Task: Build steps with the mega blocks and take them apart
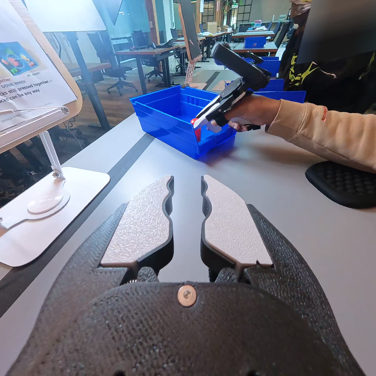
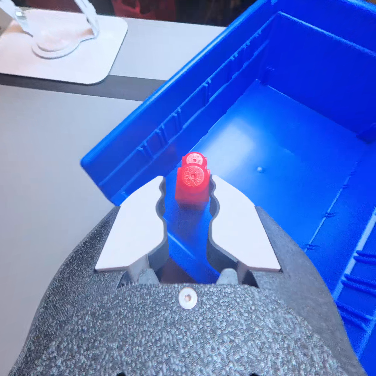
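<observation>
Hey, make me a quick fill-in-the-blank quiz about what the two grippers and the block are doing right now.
1. The right gripper is closed on a ____ block.
2. That block is held over the ____ bin.
3. The left gripper holds ____.
4. The left gripper hovers over the grey ____.

Missing words: red; blue; nothing; table

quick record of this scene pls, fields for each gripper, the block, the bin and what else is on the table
left gripper: open, empty, above bare table
right gripper: fingers either side of red block, grip not clear
red block: two studs, at bin's front edge
blue bin: on table, nothing else seen inside
other: white stand base with instruction sheet; black pad
</observation>
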Action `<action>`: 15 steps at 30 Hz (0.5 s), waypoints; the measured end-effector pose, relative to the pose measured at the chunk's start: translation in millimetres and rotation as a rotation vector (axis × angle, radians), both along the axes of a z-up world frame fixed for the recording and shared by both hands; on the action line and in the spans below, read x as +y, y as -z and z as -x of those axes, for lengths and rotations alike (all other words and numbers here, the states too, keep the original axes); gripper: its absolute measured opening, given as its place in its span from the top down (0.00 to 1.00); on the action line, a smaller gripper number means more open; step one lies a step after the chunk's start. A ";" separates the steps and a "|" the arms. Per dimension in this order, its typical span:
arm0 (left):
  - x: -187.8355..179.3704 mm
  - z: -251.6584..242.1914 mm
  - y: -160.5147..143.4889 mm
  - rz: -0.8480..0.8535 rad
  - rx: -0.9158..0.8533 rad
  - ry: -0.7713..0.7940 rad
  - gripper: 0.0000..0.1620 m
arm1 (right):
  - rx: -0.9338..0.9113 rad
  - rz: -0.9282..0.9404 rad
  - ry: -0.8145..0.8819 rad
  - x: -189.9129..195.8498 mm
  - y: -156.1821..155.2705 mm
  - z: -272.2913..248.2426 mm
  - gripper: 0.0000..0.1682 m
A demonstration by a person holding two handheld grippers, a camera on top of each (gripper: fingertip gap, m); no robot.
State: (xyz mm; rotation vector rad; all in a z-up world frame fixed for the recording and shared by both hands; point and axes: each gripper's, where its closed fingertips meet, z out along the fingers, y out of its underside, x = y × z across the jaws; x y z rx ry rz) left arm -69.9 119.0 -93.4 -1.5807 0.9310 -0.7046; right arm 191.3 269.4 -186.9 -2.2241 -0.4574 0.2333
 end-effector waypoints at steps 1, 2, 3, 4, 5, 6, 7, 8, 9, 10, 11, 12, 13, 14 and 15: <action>0.0 0.1 0.9 0.002 0.004 0.001 0.84 | 0.010 0.015 -0.028 -3.4 -1.3 5.1 0.75; -0.2 0.1 1.1 0.001 0.007 0.003 0.84 | 0.018 0.010 -0.042 -5.2 -5.2 7.6 0.74; -0.7 0.0 0.4 -0.001 0.009 0.004 0.84 | 0.018 -0.003 -0.045 -5.9 -9.9 7.5 0.73; -1.6 0.0 -1.1 -0.004 0.007 0.006 0.85 | 0.012 -0.011 -0.050 -6.8 -13.9 6.7 0.73; -2.4 -0.1 -2.8 -0.007 0.005 0.007 0.85 | 0.005 -0.012 -0.059 -8.2 -16.0 6.2 0.72; -2.9 -0.1 -4.3 -0.011 0.004 0.007 0.85 | -0.007 -0.006 -0.070 -9.7 -15.7 6.4 0.71; -3.1 -0.1 -5.0 -0.014 0.005 0.006 0.85 | -0.025 0.009 -0.083 -11.1 -12.2 6.9 0.71; -3.1 0.0 -4.9 -0.015 0.007 0.005 0.85 | -0.050 0.027 -0.094 -12.1 -6.4 7.5 0.71; -2.8 0.0 -3.8 -0.013 0.009 0.005 0.85 | -0.077 0.036 -0.098 -11.9 -0.6 7.5 0.74; -2.4 -0.1 -2.2 -0.009 0.013 0.004 0.85 | -0.101 0.030 -0.094 -10.2 3.0 7.3 0.79; -1.9 -0.3 -0.3 -0.006 0.018 0.003 0.86 | -0.116 0.018 -0.082 -7.9 4.2 6.9 0.79; -1.4 -0.4 1.5 -0.003 0.024 0.002 0.86 | -0.121 0.017 -0.067 -6.5 4.2 6.7 0.80; -1.3 -0.6 2.7 -0.002 0.029 0.003 0.86 | -0.123 0.024 -0.053 -6.4 4.1 6.6 0.80; -1.4 -0.7 3.3 -0.002 0.033 0.003 0.86 | -0.121 0.030 -0.040 -6.6 4.2 6.9 0.80; -1.6 -0.7 3.4 -0.003 0.034 0.004 0.86 | -0.111 0.036 -0.025 -7.0 4.3 7.8 0.79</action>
